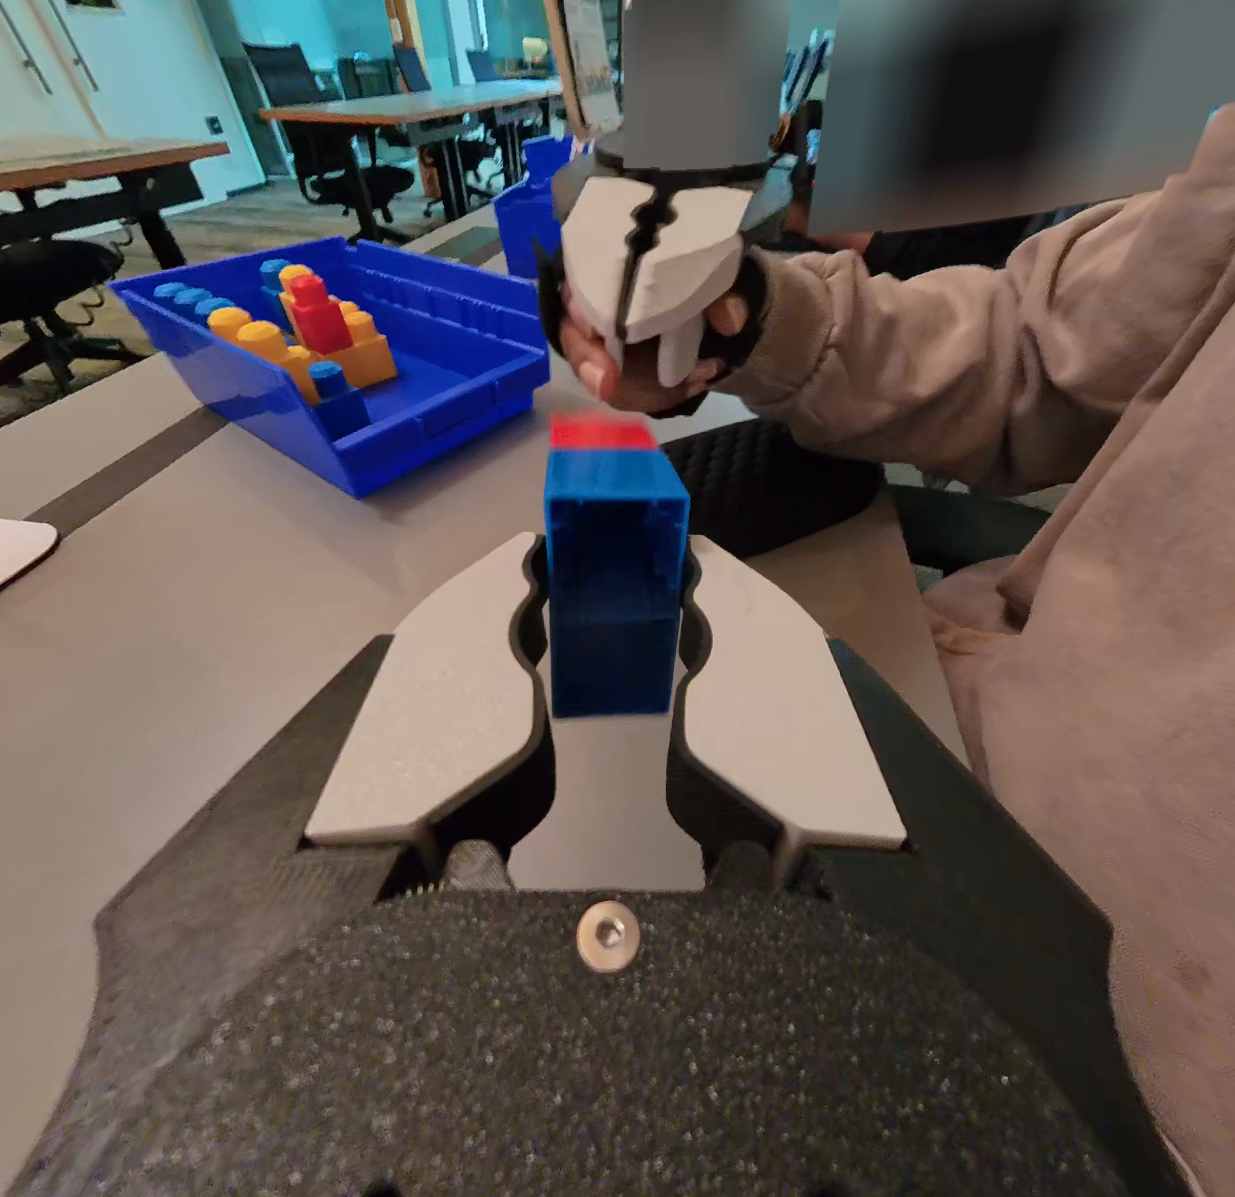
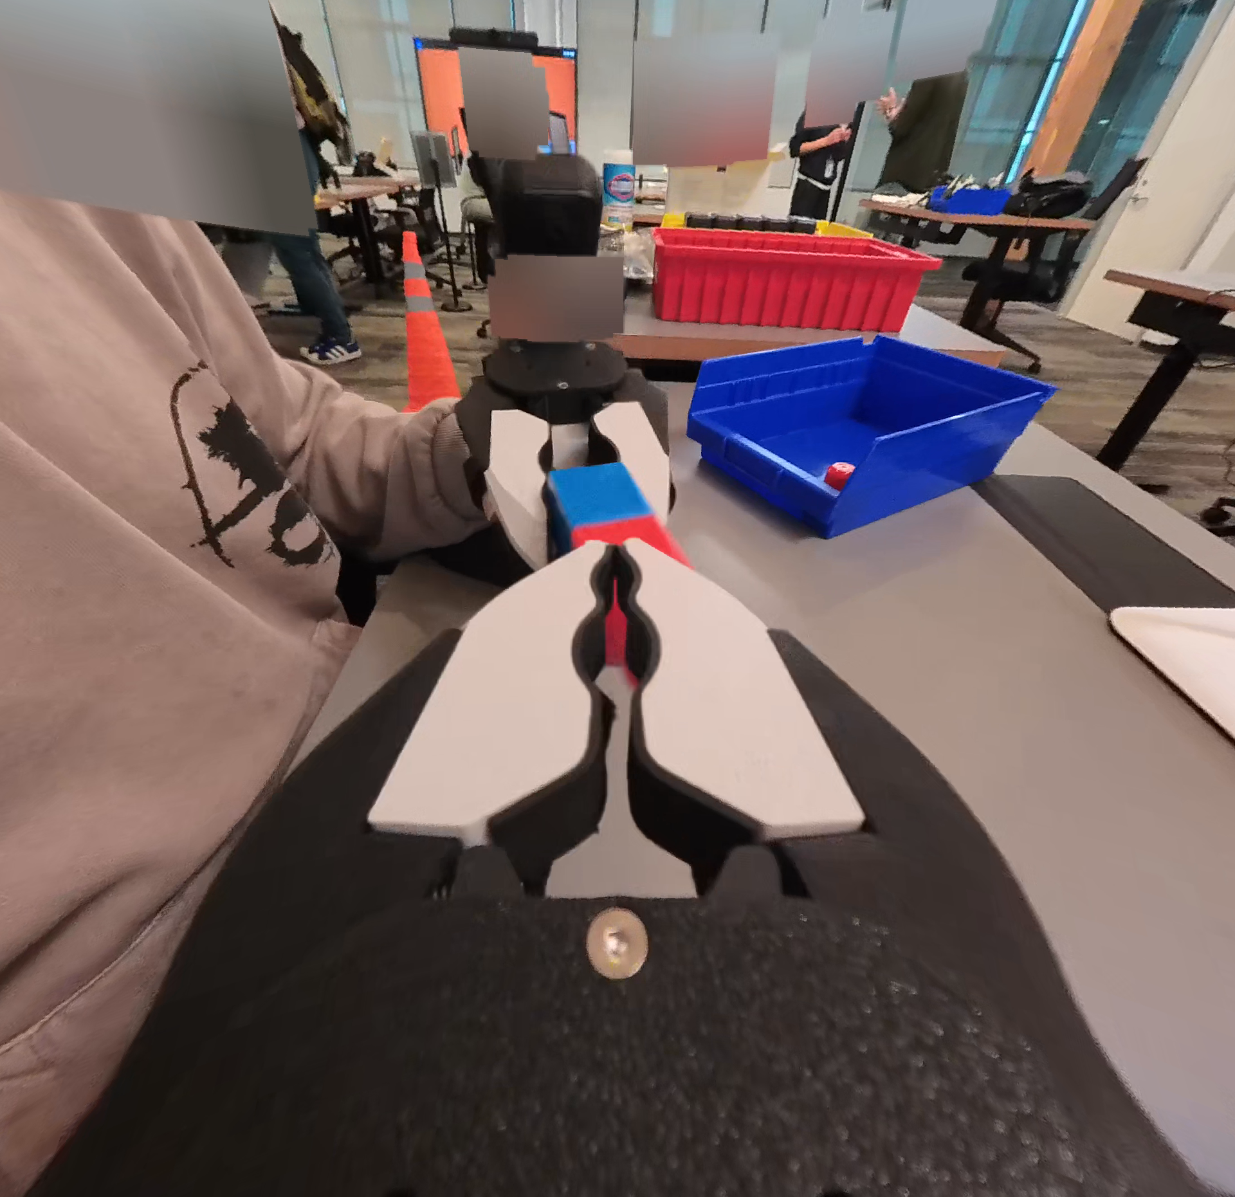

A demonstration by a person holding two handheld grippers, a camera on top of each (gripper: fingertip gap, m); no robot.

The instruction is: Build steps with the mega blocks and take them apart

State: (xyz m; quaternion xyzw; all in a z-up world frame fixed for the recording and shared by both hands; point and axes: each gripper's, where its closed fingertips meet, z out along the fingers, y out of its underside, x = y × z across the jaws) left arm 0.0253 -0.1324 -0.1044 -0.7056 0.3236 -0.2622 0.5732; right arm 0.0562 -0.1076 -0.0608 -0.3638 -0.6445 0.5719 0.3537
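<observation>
My left gripper (image 1: 615, 550) is shut on a blue block (image 1: 611, 657) and holds it above the grey table (image 1: 200, 630), hollow side toward the camera. A red block (image 1: 601, 433) is joined to the blue block's far end. My right gripper (image 2: 615, 550) is shut and sits just over the red block (image 2: 631, 530). Red shows through the gap between its fingers; I cannot tell whether they touch it. In the left wrist view the right gripper (image 1: 621, 353) is a little above the red block. In the right wrist view the left gripper (image 2: 595, 517) holds the blue block (image 2: 595, 493).
A blue bin (image 1: 434, 443) at the left holds a stepped stack of yellow, red and blue blocks (image 1: 321, 326). Another blue bin (image 2: 935, 456) holds a small red piece (image 2: 839, 475). A red crate (image 2: 782, 283) stands behind, an orange cone (image 2: 428, 349) on the floor. A white board (image 2: 1189, 657) lies at the table's edge. Across from one pair of fingers to the other is roughly 7 cm.
</observation>
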